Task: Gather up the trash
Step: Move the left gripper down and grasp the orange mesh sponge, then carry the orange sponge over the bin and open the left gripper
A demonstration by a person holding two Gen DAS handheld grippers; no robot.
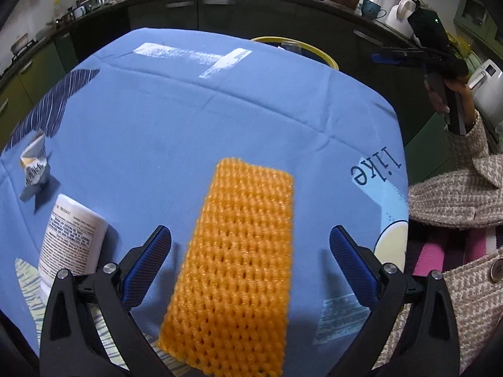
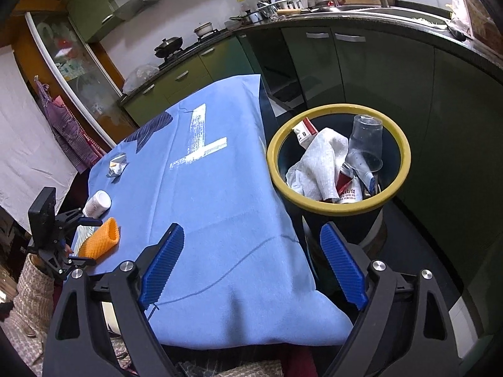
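Note:
An orange foam net sleeve (image 1: 232,270) lies on the blue tablecloth (image 1: 176,116), between the open fingers of my left gripper (image 1: 250,242); I cannot tell if they touch it. It also shows in the right wrist view (image 2: 100,243). A white pill bottle (image 1: 70,238) stands to its left, and a crumpled wrapper (image 1: 34,165) lies farther left. My right gripper (image 2: 251,240) is open and empty, over the table's edge next to the yellow-rimmed trash bin (image 2: 338,202), which holds a cloth, a clear cup and cartons.
The bin's rim (image 1: 314,50) peeks over the table's far edge in the left wrist view. Dark kitchen cabinets (image 2: 393,72) and a cluttered counter ring the table. The person's knit sleeve (image 1: 456,188) is at the right.

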